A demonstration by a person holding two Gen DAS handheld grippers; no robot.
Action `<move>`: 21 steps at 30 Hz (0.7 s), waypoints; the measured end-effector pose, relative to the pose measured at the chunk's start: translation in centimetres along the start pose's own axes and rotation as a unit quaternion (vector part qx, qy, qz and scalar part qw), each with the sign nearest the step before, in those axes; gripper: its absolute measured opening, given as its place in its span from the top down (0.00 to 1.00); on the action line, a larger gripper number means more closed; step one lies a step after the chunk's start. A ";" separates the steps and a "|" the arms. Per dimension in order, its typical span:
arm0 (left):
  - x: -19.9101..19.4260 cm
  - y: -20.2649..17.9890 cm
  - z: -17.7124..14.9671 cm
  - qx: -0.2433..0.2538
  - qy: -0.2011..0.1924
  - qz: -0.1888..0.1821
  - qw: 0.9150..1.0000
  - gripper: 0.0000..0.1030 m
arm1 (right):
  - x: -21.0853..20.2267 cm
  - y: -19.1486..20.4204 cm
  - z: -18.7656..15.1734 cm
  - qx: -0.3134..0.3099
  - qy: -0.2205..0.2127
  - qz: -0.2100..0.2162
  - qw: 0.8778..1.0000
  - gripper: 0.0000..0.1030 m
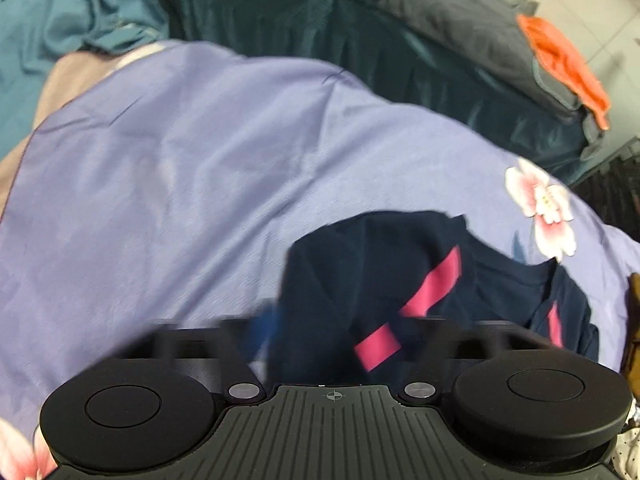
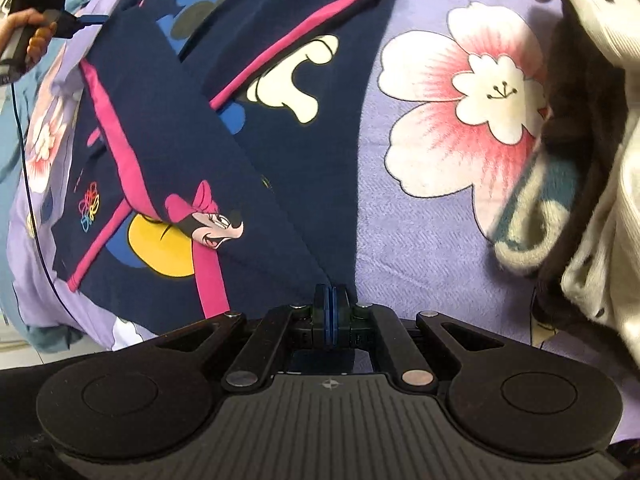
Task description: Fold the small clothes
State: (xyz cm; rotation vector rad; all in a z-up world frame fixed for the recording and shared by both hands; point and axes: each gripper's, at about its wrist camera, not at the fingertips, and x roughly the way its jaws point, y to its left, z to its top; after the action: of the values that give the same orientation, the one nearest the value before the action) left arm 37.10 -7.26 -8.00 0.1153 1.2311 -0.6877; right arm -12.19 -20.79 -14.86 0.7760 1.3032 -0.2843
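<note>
A small navy garment (image 2: 224, 152) with pink trim and a Minnie Mouse print lies partly folded on a lilac flowered bedsheet (image 2: 420, 232). My right gripper (image 2: 331, 308) is shut, its blue pads pinching the garment's near corner. In the left wrist view the same navy garment (image 1: 380, 280) lies just ahead. My left gripper (image 1: 332, 344) is blurred by motion and its jaws stand wide apart, above the garment's near edge. The left gripper also shows in the right wrist view (image 2: 86, 4), at the top left, held in a hand beyond the garment's far corner.
A pile of other clothes, cream dotted and dark fabric (image 2: 592, 168), lies right of the garment. In the left wrist view, a dark teal bed cover (image 1: 360, 40), a grey pillow with an orange cloth (image 1: 564, 64) and blue fabric (image 1: 60, 32) lie at the back.
</note>
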 end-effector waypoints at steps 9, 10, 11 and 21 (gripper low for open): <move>-1.2 0.5 4.3 0.001 -0.064 0.028 0.998 0.76 | 0.1 0.0 0.8 0.001 0.013 -0.003 1.000 0.97; -1.1 0.7 4.8 -0.004 -0.079 0.043 0.996 0.76 | 0.1 0.1 0.8 -0.001 0.015 -0.007 1.000 0.97; -0.8 1.3 5.2 -0.018 -0.079 0.050 0.995 0.76 | 0.0 0.1 1.0 -0.004 0.017 -0.010 1.000 0.97; -0.8 2.5 1.9 0.020 -0.011 0.025 0.999 0.00 | 0.4 1.6 1.2 -0.046 0.026 -0.037 0.998 0.98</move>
State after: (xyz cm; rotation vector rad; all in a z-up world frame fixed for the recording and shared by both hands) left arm 39.87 -5.78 -7.26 0.1696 1.1902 -0.6687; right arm -10.21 -20.37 -14.62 0.6626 1.3854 -0.2631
